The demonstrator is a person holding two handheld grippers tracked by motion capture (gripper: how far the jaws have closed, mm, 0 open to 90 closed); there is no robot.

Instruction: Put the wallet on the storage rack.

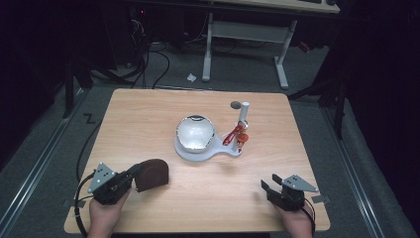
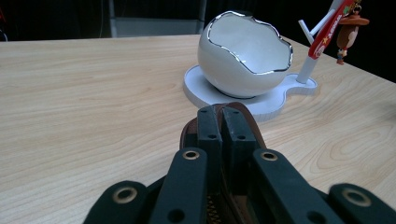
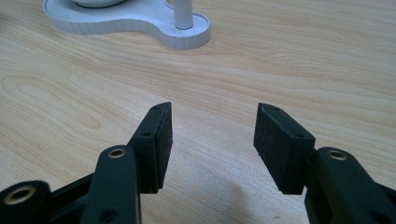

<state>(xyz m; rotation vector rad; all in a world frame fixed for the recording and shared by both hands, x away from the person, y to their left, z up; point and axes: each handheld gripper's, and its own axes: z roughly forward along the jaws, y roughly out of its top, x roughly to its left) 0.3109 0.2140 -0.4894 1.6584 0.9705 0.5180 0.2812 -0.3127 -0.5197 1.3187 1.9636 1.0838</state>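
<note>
A: Brown leather, that's what the left gripper (image 1: 130,174) is biting on: a small zip pouch (image 1: 151,174), its rim pinched between the jaws, which are clamping almost flat together.

B: And in the left gripper view the pouch (image 2: 254,133) is sticking out just past the fingertips (image 2: 208,130), with zipper teeth running back under them.

A: It's looking soft and light to me. Limp leather, so I'd guess it's going to sag and swing from a one-edge grip.

B: Agreed. Taking it by the stitched rim near the zip seems the safest hold; the flat side would probably slip or fold.

A: Straight ahead of those fingers, well apart, the white eggshell-shaped bowl (image 2: 245,53) is sitting on its white stand (image 2: 280,95). Glossy and thin-rimmed, likely fragile.

B: Beside it a red strap with a little figure (image 2: 351,29) is hanging off the stand's post.

A: Meanwhile the right gripper (image 1: 270,184) is resting low over the wooden table (image 1: 148,119), jaws spread wide, nothing between the pads (image 3: 280,140).
</note>
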